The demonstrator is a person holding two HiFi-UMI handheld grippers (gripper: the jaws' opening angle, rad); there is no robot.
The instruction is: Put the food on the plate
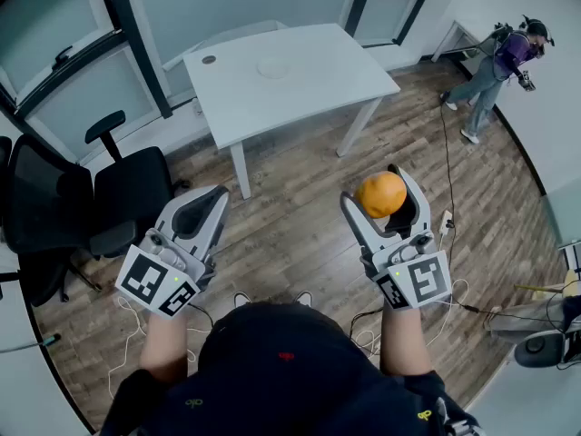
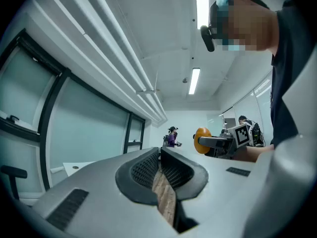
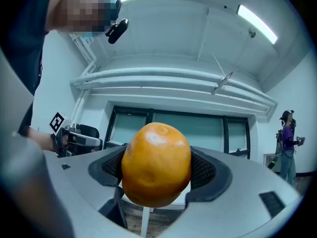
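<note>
Your right tool [image 1: 385, 191] clamps the orange [image 1: 380, 194] across its middle; it is probably firm, light, smooth and apt to roll. Your left tool [image 1: 209, 200], at 9 o'clock, is closed and empty.

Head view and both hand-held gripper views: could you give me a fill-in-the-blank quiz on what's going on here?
The fruit clamped in the right hand-held gripper is an ___.
The left hand-held gripper, jaws together, holds ___.
The white table stands on a ___ floor.
The office chair is coloured ___.
Missing words: orange; nothing; wooden; black.
</note>
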